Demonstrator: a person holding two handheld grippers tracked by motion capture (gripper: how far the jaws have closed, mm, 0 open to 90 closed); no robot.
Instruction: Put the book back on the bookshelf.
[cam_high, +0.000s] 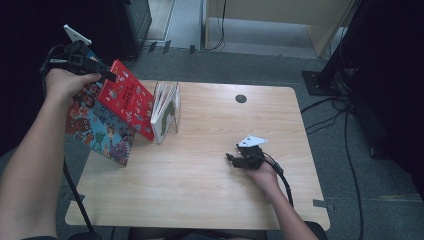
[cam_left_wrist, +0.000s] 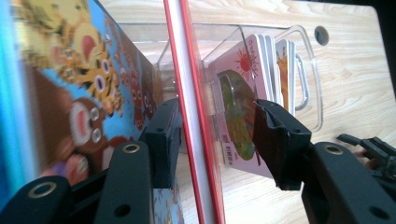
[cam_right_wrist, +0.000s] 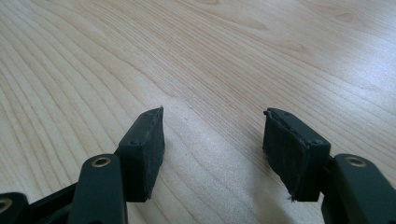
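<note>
— While the left gripper (cam_left_wrist: 215, 135) straddles the red book (cam_high: 127, 98) at the table's (cam_high: 210, 185) left edge, is it clamped?
— No; the jaws stand apart, the thin red-edged spine between them untouched (its cover is red with small pictures). It leans between a blue animal book (cam_high: 100, 127) and a clear stand (cam_left_wrist: 299, 70) of board books.
— And right?
— The right gripper (cam_right_wrist: 212, 140) gapes, empty, over bare wood. The blue cover blurs.

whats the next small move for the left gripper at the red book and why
Probably lift the left gripper straight up and away: its jaws stand open astride the red book, the pads off its covers, and the book leans against the clear stand beside the blue book.
</note>
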